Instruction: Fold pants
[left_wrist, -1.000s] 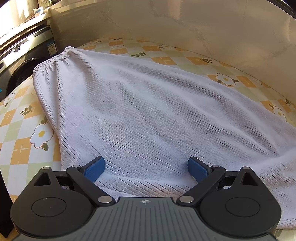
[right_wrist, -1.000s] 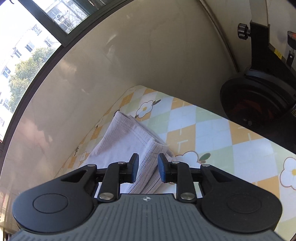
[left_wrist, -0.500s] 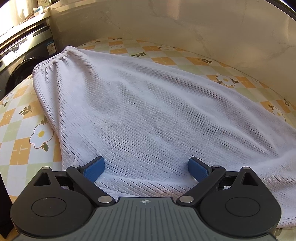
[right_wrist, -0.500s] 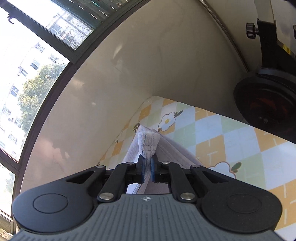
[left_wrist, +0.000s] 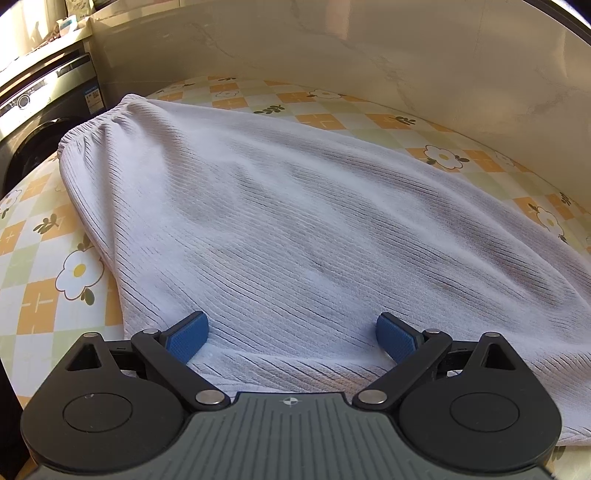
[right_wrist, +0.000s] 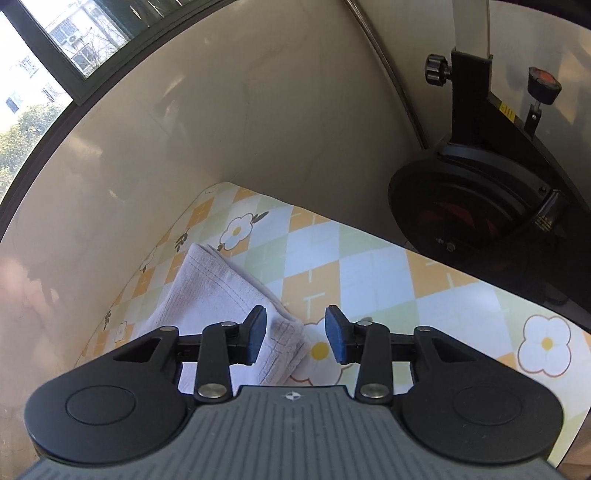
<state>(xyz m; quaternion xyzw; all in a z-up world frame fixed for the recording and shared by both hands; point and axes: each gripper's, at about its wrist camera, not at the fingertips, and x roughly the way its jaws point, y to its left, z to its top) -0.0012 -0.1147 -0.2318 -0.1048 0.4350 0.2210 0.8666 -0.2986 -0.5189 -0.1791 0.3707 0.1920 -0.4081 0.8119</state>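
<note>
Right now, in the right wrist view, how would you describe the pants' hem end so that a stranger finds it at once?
Start at the floral checked tablecloth beside the beige wall. On it lies the pale ribbed pants; their stitched hem end lies just ahead of the open right gripper. It is the only cloth there, plain among flowers.

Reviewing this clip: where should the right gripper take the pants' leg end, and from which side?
Grip the stitched hem corner of the pants, coming in from the near edge with the open right gripper. The stacked layers end there in a firm, thick edge lying flat on the tablecloth, partly between the fingers.
</note>
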